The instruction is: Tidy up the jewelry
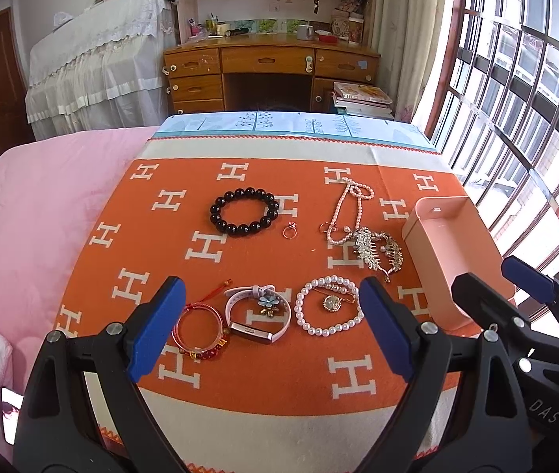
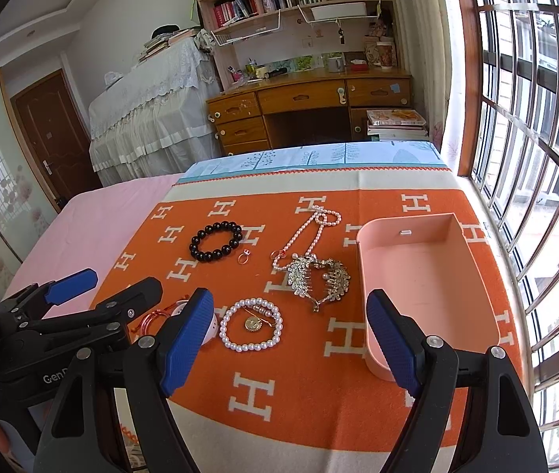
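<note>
1. Hovering over the orange blanket spread on the bed, the left hand-held gripper has its blue pads wide apart and grips nothing.
2. Between and just ahead of its fingers lie a red string bracelet, a pink watch and a white pearl bracelet with a gold pendant inside its ring.
3. Farther ahead of it sit a black bead bracelet and, just to that bracelet's right, a small ring.
4. Ahead and to its right, a pink pearl necklace touches a silver hair comb.
5. The right hand-held gripper is likewise spread wide and holds nothing.
6. A pink tray lies ahead of it, its near corner just beside the right finger, with no jewelry in it.
7. The pearl bracelet lies just ahead of its left finger, the comb beyond it.
</note>
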Action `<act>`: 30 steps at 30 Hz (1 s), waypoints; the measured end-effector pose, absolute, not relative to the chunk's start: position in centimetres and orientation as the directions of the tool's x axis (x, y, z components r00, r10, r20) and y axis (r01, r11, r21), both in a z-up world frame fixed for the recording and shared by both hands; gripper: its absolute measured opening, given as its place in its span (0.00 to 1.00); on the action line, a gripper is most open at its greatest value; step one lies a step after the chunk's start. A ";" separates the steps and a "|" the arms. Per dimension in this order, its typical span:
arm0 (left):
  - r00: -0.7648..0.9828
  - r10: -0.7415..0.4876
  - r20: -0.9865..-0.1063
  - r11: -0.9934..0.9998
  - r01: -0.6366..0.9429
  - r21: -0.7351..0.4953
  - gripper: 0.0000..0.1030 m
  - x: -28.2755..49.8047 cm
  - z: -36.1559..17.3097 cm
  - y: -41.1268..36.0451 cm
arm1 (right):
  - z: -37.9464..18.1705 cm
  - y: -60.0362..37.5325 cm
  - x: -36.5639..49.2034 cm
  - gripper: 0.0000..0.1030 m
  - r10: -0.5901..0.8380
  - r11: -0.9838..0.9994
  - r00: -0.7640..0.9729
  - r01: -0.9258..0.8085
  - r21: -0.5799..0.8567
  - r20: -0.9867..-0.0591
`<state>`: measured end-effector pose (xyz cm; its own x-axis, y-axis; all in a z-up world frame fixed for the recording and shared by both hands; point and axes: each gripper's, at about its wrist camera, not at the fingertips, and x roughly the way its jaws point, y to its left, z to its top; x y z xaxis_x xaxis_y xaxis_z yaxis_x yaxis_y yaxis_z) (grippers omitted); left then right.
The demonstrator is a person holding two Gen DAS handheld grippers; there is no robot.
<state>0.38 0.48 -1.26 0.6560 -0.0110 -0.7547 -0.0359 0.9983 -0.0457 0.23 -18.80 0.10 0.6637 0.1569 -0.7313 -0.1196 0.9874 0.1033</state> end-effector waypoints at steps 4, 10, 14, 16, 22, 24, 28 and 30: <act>0.653 -0.012 -0.758 0.998 -0.036 -0.046 0.86 0.4 -1.6 0.6 | 0.1 -18.8 0.2 0.79 0.158 0.987 0.664 -0.120 0.104 -0.731; 0.643 -0.020 -0.765 0.998 -0.035 -0.056 0.86 0.4 -1.9 0.6 | -0.9 -18.8 0.2 0.79 0.150 0.989 0.658 -0.112 0.101 -0.738; 0.634 -0.030 -0.773 0.997 -0.032 -0.065 0.86 0.3 -2.4 0.8 | -0.9 -18.8 0.3 0.79 0.151 0.988 0.658 -0.113 0.101 -0.738; 0.625 -0.036 -0.780 0.997 -0.028 -0.068 0.86 0.2 -2.6 1.1 | -1.1 -18.8 0.3 0.79 0.148 0.989 0.658 -0.113 0.098 -0.739; 0.605 -0.052 -0.794 0.997 -0.020 -0.080 0.86 0.4 -2.5 1.6 | -1.8 -19.0 1.0 0.79 0.128 0.991 0.645 -0.106 0.077 -0.753; 0.522 -0.089 -0.848 0.994 -0.012 -0.111 0.86 1.3 -2.2 1.4 | -1.9 -19.2 1.5 0.79 0.121 0.992 0.644 -0.104 0.071 -0.755; 0.452 -0.179 -0.874 0.982 0.021 -0.190 0.86 3.2 -1.9 2.6 | -1.7 -19.4 3.6 0.79 0.113 0.992 0.620 -0.110 0.056 -0.777; 0.494 -0.200 -0.846 0.976 0.027 -0.214 0.86 4.3 -2.0 3.3 | -1.5 -19.5 5.0 0.79 0.111 0.991 0.601 -0.122 0.047 -0.792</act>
<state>4.29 3.27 -1.97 0.4938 -0.1997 -0.8463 0.0273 0.9764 -0.2144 5.03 -19.51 -1.54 0.6008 0.1114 -0.7916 -0.1218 0.9914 0.0470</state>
